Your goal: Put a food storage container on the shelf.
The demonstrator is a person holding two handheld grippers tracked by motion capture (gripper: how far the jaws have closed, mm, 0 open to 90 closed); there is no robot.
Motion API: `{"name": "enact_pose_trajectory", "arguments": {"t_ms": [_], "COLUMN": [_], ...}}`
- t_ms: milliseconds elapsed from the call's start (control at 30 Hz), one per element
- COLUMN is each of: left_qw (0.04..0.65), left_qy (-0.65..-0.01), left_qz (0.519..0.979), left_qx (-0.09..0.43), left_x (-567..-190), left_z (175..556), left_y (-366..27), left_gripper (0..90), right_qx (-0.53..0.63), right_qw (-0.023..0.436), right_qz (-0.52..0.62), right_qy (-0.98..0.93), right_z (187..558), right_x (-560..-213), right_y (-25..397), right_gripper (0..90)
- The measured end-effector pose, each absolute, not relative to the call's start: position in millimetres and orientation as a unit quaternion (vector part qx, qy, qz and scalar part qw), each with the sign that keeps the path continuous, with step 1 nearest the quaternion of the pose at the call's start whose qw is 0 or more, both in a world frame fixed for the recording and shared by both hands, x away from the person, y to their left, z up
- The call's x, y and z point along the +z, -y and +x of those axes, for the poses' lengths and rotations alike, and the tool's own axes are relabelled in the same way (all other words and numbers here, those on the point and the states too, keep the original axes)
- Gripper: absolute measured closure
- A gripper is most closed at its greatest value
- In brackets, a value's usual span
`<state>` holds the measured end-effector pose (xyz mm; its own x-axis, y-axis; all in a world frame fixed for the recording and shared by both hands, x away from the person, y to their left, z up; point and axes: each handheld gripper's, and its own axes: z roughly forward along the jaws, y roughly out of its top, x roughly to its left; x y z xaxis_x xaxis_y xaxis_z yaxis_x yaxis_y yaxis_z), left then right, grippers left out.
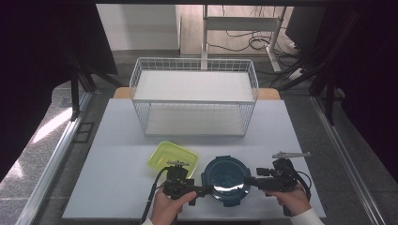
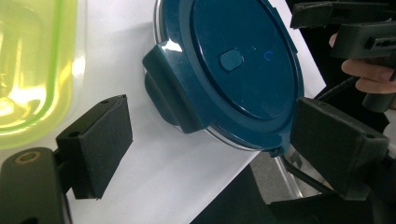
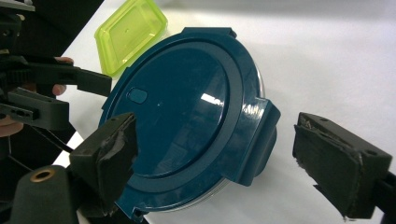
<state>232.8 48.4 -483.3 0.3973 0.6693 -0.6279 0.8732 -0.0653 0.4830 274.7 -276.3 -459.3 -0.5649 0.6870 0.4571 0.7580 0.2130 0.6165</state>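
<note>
Tools, left [image 1: 202, 190] and right [image 1: 248, 180], sit wide at the round blue container [image 1: 225, 180] near me; I judge next I unclip its latches.

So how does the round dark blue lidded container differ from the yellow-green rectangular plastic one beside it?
The round dark blue lidded container is circular, opaque on top and closed by a lid with side clip flaps; the yellow-green rectangular plastic container is translucent, with rounded corners and no clips that I can see. The blue one sits between the open left gripper and open right gripper; the green one lies aside. Both rest on the white table.
</note>
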Motion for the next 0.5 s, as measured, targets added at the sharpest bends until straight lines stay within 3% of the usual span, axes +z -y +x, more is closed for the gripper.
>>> {"name": "enact_pose_trajectory", "arguments": {"t_ms": [500], "left_qw": [0.419], "left_qy": [-0.545], "left_qz": [0.713], "left_qx": [-0.136], "left_x": [-493.7], "left_z": [240.0], "left_y": [-38.3], "left_gripper": [13.1], "right_qx": [-0.417], "right_qw": [0.051], "right_qz": [-0.47], "right_qy": [0.776], "right_z": [276.2], "right_x": [-461.8], "right_y": [276.3], "right_gripper": [12.0]}}
